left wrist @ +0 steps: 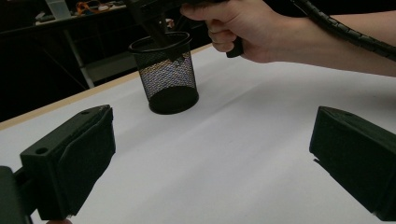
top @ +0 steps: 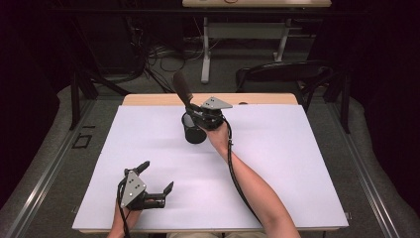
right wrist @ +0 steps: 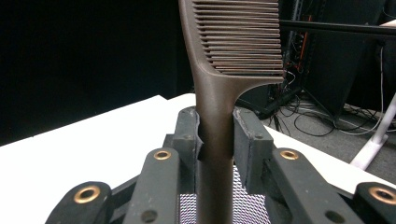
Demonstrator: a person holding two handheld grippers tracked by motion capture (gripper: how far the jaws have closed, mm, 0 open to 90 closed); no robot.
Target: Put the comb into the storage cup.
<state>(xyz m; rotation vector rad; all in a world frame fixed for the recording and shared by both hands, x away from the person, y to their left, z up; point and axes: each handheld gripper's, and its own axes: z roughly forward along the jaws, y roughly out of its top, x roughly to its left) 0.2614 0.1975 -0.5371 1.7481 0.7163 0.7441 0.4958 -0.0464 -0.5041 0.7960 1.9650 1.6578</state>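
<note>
One comb in right gripper jaws (clamped), over one mesh cup.

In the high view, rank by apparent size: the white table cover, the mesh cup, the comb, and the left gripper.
1. White table cover, by far.
2. Left gripper.
3. Mesh cup and comb in the right gripper: look alike, both partly hidden, so unranked.
</note>
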